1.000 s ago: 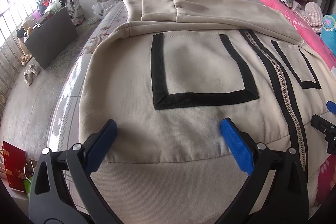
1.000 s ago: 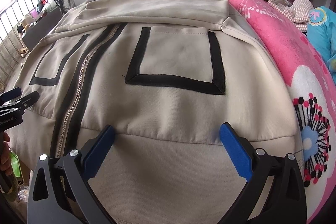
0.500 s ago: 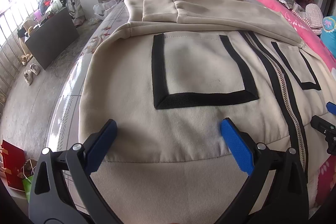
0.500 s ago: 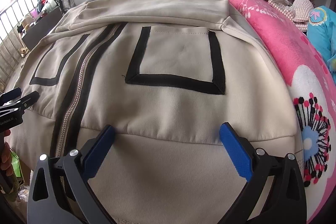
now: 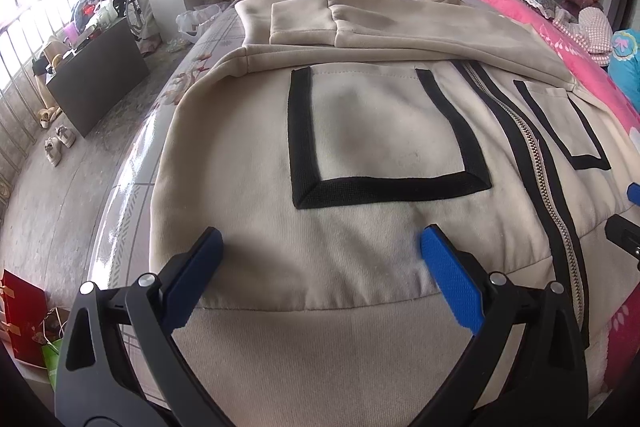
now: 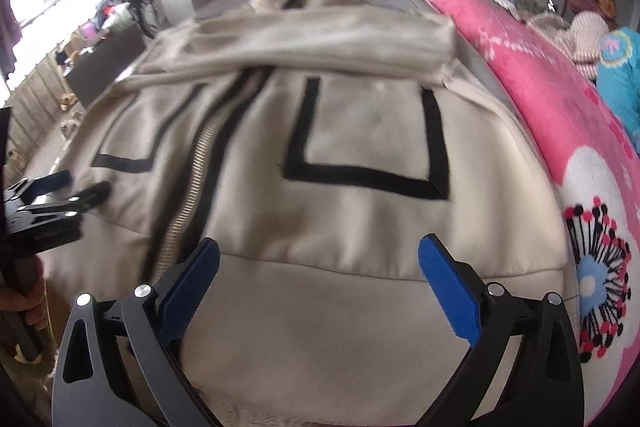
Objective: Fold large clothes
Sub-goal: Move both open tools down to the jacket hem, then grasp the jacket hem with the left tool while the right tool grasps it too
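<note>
Jacket (image 5: 360, 155): flat on bed (image 5: 224, 39), sleeves folded across chest. L gripper (image 5: 320, 259) & R gripper (image 6: 320, 259): both spread wide, empty, over hem at bed's near edge. Risk: thick hem slips from pads, or single-layer pinch skews fold.

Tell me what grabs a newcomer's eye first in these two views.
The big beige jacket fills both views, spread front-up on the bed with its sleeves folded across the chest, black-outlined pockets either side of a central zipper. The left tool and right tool sit open over its hem, blue pads apart. Along the jacket's right edge lies a bright pink flowered blanket.
</note>
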Demonstrator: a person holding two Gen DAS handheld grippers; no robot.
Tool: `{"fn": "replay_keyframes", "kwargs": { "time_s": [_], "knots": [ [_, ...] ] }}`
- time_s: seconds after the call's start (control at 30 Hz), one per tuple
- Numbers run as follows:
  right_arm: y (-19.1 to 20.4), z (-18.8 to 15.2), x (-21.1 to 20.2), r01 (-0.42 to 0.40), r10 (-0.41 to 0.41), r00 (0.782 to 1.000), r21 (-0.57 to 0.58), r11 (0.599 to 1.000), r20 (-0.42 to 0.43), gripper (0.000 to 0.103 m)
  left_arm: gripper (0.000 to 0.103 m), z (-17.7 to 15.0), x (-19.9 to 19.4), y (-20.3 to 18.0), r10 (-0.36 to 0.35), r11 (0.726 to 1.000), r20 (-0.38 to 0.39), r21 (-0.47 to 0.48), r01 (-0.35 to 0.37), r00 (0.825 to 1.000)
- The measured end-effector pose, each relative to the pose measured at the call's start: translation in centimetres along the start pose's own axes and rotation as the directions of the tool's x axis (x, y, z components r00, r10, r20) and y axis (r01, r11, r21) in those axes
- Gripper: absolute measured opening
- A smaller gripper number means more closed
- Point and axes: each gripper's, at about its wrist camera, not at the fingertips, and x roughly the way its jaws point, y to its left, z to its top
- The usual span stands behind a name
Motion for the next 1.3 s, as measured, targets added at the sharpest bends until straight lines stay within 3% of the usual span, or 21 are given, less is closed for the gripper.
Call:
{"fn": "replay_keyframes", "kwargs": {
  "time_s": [0.17, 0.37, 0.57, 0.77, 0.87, 1.0, 1.17, 1.3],
  "knots": [
    [2.3, -0.5, 1.1, 0.022, -0.025, 0.999, -0.118, 0.993, -0.022, 0.097, 0.096, 0.1, -0.4, 0.4, -0.018, 1.0, -0.002, -0.01, 0.018, 1.0],
    [1.9, -1.0, 1.9, -0.006, 0.003, 0.999, -0.082, 0.997, -0.038, 0.097, 0.096, -0.6, -3.0, 2.2, -0.025, 0.998, 0.075, -0.051, 0.029, 0.997],
    [1.8, -1.1, 2.0, -0.013, 0.01, 0.999, -0.086, 0.996, -0.037, 0.097, 0.096, -3.6, -6.1, 4.3, -0.019, 0.999, 0.131, -0.041, 0.024, 0.991],
    [1.9, -1.3, 2.0, -0.012, 0.01, 1.0, -0.083, 0.996, -0.024, 0.097, 0.095, -7.2, -8.1, 5.9, -0.034, 0.995, 0.116, -0.091, 0.044, 0.993],
    [1.9, -1.2, 2.0, -0.016, 0.013, 0.999, -0.087, 0.996, -0.029, 0.097, 0.085, -8.5, -8.7, 6.1, -0.051, 0.993, 0.113, -0.102, 0.063, 0.992],
    [1.8, -1.1, 2.1, -0.024, 0.02, 0.999, -0.09, 0.996, -0.037, 0.097, 0.063, -9.8, -8.2, 6.9, -0.087, 0.985, 0.068, -0.144, 0.096, 0.994],
    [1.8, -1.2, 2.1, -0.023, 0.02, 0.999, -0.089, 0.996, -0.027, 0.097, 0.052, -9.5, -7.4, 7.9, -0.14, 0.968, 0.075, -0.2, 0.152, 0.987],
    [1.9, -1.2, 2.1, -0.022, 0.02, 0.999, -0.089, 0.996, -0.028, 0.097, 0.047, -8.9, -5.7, 8.3, -0.166, 0.957, 0.033, -0.235, 0.169, 0.986]
  ]
}}
